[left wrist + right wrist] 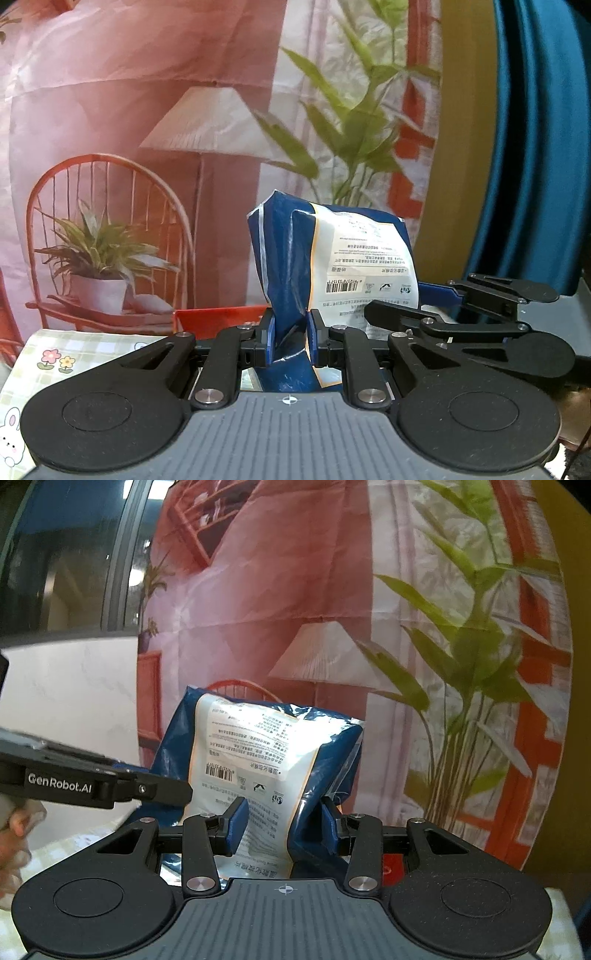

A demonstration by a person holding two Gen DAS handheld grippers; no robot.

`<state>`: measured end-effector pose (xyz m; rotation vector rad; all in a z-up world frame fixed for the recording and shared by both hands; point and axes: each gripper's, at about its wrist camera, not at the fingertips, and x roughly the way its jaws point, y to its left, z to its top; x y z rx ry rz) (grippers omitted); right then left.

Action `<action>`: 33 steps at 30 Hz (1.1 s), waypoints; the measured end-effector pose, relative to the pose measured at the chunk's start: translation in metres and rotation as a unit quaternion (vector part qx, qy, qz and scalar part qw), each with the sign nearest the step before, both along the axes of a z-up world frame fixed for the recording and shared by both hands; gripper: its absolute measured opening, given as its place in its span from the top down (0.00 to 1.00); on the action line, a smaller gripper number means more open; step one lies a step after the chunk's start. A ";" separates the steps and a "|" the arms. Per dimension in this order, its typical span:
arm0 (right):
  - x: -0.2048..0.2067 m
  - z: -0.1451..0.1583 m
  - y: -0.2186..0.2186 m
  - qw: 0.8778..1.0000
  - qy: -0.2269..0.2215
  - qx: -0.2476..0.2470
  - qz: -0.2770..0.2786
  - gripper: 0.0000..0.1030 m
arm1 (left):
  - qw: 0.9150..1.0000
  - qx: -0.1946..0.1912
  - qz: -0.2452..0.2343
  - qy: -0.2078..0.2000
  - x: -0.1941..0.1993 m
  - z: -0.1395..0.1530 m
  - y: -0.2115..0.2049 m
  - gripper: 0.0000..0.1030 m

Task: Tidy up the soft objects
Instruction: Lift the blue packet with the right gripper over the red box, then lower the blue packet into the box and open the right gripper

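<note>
A soft blue and white plastic bag [332, 254] with printed text and a barcode is held up in the air between both grippers. My left gripper [290, 339] is shut on a pinched blue fold at the bag's left side. In the right wrist view the same bag [258, 753] bulges upward, and my right gripper [282, 825] is shut on its lower part, the blue pads pressing into the film. The right gripper's black linkage [480, 314] shows at the right of the left wrist view. The left gripper's body [92, 782] reaches in from the left.
A printed backdrop [147, 129] with a lamp, chair and plants hangs close behind the bag. A checked tablecloth with cartoon flowers [74, 358] lies low left, a red box edge [221, 317] behind it. Blue curtain [535, 147] stands at the right. A hand [14, 834] is at the left edge.
</note>
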<state>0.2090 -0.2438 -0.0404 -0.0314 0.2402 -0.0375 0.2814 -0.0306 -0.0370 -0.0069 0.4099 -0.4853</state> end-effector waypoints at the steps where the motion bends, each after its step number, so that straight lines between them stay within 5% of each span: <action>1: 0.006 -0.003 0.001 1.000 0.004 -0.008 -0.002 0.62 | 1.000 0.004 0.002 0.003 0.005 -0.004 -0.001 0.82; 14: 0.040 -0.057 -0.005 0.997 0.082 0.005 -0.013 0.62 | 0.997 0.040 0.008 0.059 0.037 -0.054 -0.006 0.82; 23: 0.035 -0.073 -0.003 0.994 0.110 0.000 -0.014 0.61 | 0.996 0.061 0.019 0.064 0.032 -0.059 -0.004 0.79; 27: 0.028 -0.072 -0.003 0.994 0.111 -0.002 -0.019 0.55 | 0.996 0.060 0.029 0.065 0.025 -0.056 0.000 0.66; 33: 0.011 -0.069 -0.001 0.994 0.104 -0.005 -0.023 0.55 | 0.996 0.052 0.041 0.062 0.005 -0.052 0.004 0.62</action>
